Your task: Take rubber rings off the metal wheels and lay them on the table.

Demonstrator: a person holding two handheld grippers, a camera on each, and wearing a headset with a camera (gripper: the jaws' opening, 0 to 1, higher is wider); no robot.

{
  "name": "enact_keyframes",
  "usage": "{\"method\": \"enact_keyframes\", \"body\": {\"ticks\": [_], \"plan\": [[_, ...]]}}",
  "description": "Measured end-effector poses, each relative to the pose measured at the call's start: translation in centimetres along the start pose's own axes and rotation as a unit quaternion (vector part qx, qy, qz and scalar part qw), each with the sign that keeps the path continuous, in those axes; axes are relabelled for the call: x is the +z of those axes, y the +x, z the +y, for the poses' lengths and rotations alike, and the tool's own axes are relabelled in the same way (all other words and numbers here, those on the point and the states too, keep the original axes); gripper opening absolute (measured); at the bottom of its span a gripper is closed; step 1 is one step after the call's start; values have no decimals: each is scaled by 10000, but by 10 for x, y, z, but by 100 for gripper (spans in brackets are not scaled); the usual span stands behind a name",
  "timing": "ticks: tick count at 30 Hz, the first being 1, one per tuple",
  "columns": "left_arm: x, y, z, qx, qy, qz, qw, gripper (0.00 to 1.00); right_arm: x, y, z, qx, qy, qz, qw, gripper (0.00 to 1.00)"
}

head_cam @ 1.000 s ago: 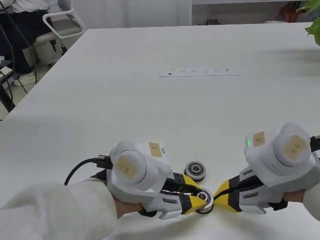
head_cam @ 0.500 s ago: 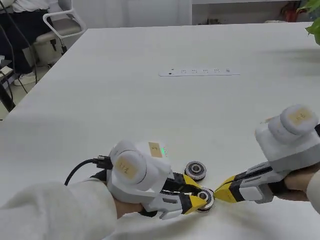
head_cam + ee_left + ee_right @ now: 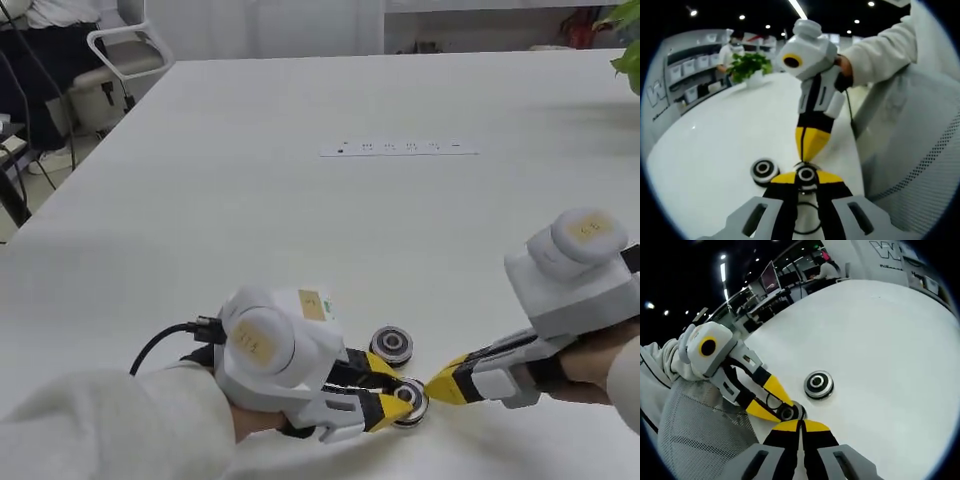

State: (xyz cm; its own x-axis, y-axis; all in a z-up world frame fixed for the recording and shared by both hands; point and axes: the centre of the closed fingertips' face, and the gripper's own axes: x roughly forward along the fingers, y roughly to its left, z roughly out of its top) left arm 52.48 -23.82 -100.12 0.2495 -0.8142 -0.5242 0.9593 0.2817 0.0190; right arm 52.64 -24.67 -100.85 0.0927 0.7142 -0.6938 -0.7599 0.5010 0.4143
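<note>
A white table point(image 3: 300, 220) is seen under both tools, with a power strip point(image 3: 398, 148) laid flat well beyond them. The left gripper point(image 3: 398, 401) is closed down on a small metal wheel point(image 3: 806, 175), which is held at the table's near edge between the yellow jaws. The right gripper point(image 3: 801, 426) is brought tip-first against that wheel's rim, its jaws pressed together; whether any rubber is pinched between them cannot be told. A second metal wheel point(image 3: 390, 343), dark ring still fitted, is left lying flat just beside the held one.
</note>
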Motion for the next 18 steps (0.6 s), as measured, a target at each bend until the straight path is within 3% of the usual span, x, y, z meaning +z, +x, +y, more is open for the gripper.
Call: {"method": "enact_keyframes", "body": {"ticks": [7, 18], "plan": [[0, 0, 0, 2, 69, 20, 10000, 13, 0, 0, 0, 103, 549, -38, 9984, 0], [0, 0, 0, -8, 124, 18, 9999, 13, 3, -1, 6, 285, 844, -120, 9959, 0]]}}
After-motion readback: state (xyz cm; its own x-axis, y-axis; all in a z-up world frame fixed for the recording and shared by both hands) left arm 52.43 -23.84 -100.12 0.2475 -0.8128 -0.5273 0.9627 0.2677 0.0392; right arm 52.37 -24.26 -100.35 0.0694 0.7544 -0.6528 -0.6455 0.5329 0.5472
